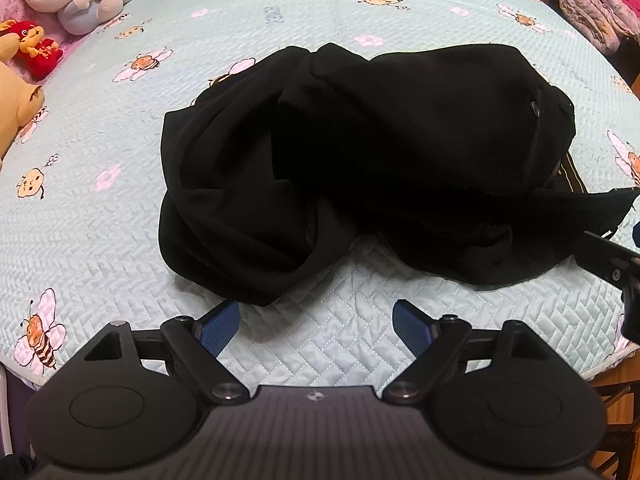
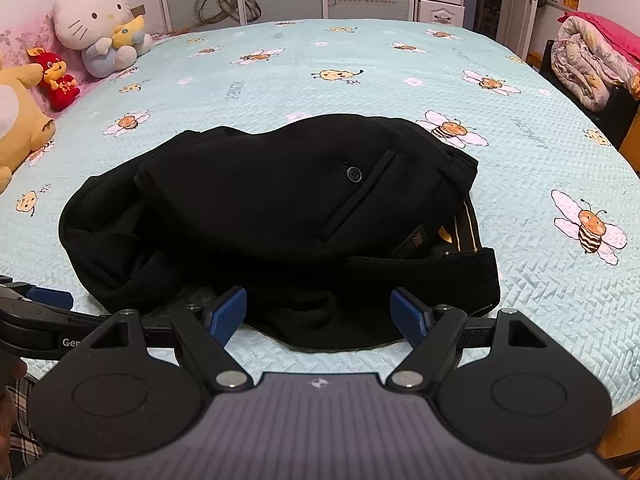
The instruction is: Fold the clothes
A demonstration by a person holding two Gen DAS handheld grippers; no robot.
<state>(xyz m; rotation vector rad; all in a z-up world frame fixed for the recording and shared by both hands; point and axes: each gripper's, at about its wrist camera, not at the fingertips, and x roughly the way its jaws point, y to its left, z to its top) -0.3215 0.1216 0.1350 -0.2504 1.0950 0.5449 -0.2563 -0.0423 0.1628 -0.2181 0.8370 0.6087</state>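
Note:
A pair of black trousers (image 1: 360, 152) lies crumpled in a heap on the bed, legs bunched to the left and waistband to the right. In the right wrist view the trousers (image 2: 260, 208) show a buttoned back pocket (image 2: 354, 174) and the open waistband with a gold-trimmed label. My left gripper (image 1: 316, 320) is open just short of the heap's near edge, over bare quilt. Also open, my right gripper (image 2: 318, 312) has its blue pads (image 2: 230, 312) on either side of the trousers' near hem, apart from it. The right gripper's arm shows at the left wrist view's right edge.
The bed wears a pale green quilted cover (image 2: 320, 64) printed with bees. Plush toys (image 2: 100, 24) line its left side by the pink wall. A bundled quilt (image 2: 588, 60) rests on a chair at the right. Wardrobe and drawers stand behind the bed.

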